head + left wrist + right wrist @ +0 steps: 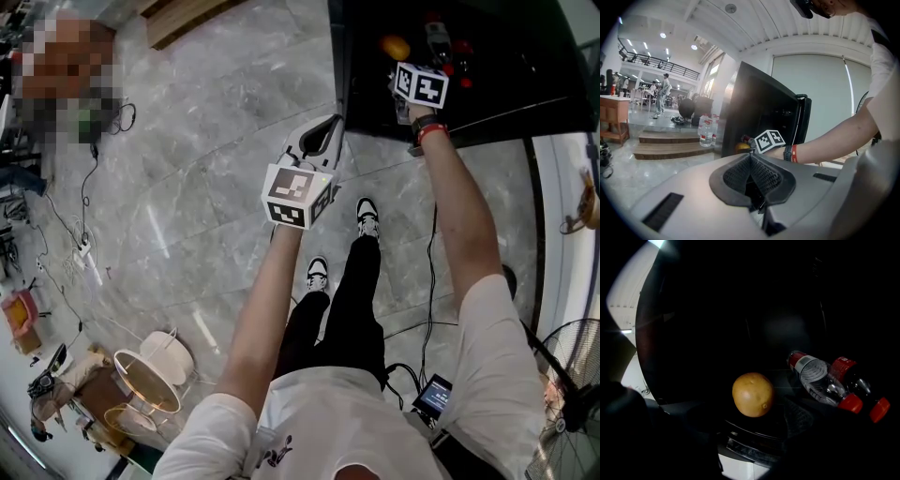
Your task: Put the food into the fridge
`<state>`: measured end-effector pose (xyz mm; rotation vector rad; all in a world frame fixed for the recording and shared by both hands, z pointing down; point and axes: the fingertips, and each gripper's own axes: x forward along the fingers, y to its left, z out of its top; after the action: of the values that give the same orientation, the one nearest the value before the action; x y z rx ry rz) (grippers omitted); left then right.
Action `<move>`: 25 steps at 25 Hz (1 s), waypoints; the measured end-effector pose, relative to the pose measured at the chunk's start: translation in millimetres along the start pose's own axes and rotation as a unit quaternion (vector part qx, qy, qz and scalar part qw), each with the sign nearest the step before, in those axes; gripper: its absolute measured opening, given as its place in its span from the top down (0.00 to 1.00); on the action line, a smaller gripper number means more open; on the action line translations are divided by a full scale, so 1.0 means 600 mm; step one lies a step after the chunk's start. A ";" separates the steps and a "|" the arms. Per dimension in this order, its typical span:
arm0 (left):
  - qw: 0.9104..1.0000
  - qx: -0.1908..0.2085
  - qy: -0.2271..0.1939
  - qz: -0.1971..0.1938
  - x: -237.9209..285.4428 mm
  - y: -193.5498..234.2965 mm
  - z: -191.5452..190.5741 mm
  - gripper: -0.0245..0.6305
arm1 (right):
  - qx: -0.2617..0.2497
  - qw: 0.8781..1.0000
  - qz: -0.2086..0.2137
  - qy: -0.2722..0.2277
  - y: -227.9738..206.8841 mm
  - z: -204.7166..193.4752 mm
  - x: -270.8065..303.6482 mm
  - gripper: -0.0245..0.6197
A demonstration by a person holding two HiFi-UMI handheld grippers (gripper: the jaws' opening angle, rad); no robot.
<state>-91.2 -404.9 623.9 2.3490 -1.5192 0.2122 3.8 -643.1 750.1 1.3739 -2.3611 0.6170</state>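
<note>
Marble-floored hall; black fridge [361,89] open. Potato [753,394] inside, roundish, lying free just ahead and slightly left of right tongs [437,39], which are spread and grip nothing. Two bottles [820,380] lie to its right. Left tongs [751,159] clenched, empty, outside. Interior dark; right jaw edges barely discernible.

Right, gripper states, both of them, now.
Left gripper: shut, nothing in it.
Right gripper: open, jaws apart; the potato in front is not gripped.
</note>
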 end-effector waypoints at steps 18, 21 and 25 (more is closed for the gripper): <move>1.000 -0.002 0.000 -0.001 -0.043 -0.032 0.042 0.93 | 0.001 1.000 -0.007 0.001 0.021 0.023 -0.109 0.34; 1.000 -0.001 -0.001 -0.002 -0.054 -0.039 0.054 0.93 | 0.002 1.000 -0.010 -0.003 0.027 0.030 -0.141 0.34; 1.000 0.006 0.002 -0.006 -0.067 -0.053 0.063 0.93 | 0.003 1.000 -0.014 -0.002 0.032 0.026 -0.188 0.35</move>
<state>-81.3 -372.2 570.1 2.3652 -1.5051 0.2229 39.2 -560.3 677.6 1.4105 -2.3397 0.6154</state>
